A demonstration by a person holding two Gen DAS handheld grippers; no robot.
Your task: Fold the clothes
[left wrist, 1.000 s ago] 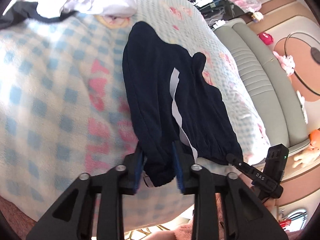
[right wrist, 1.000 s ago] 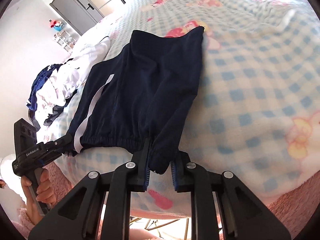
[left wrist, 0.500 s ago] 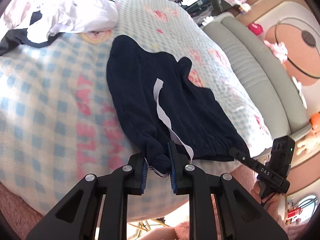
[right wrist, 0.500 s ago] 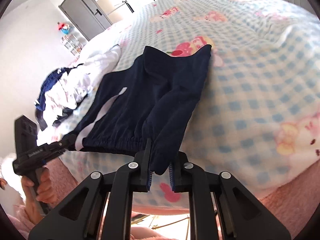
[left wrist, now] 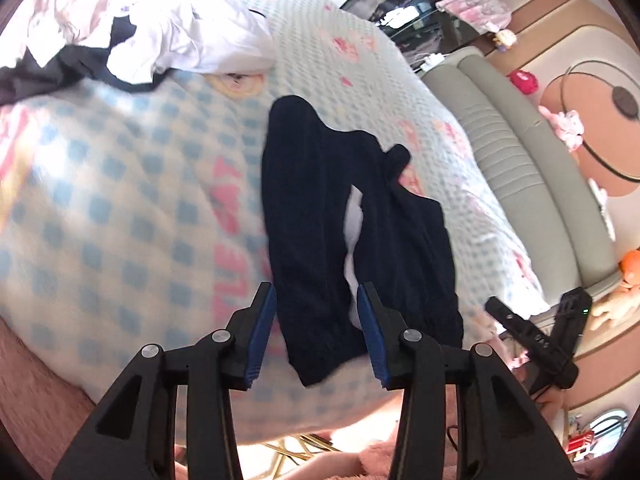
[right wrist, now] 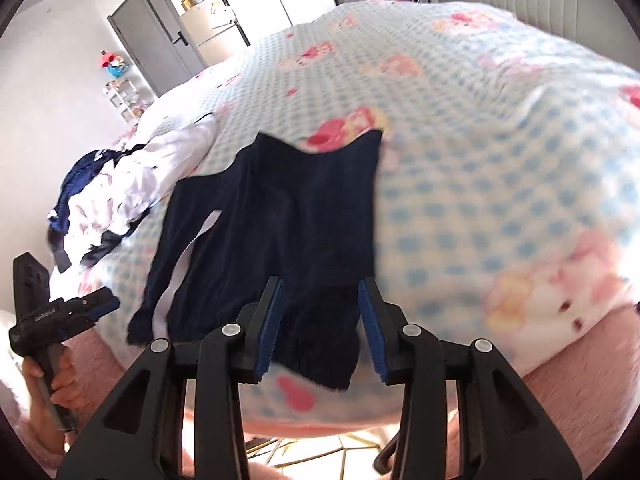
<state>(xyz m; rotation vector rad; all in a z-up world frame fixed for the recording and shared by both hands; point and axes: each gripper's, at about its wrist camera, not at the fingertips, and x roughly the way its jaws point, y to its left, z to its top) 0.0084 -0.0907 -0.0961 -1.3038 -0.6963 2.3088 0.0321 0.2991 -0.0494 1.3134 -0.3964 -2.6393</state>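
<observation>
Left wrist view: left gripper jaws spread apart, straddling the waistband corner of the navy shorts lying flat on the checked bed. Right gripper jaws likewise parted around the opposite waistband corner, gripping nothing.
</observation>
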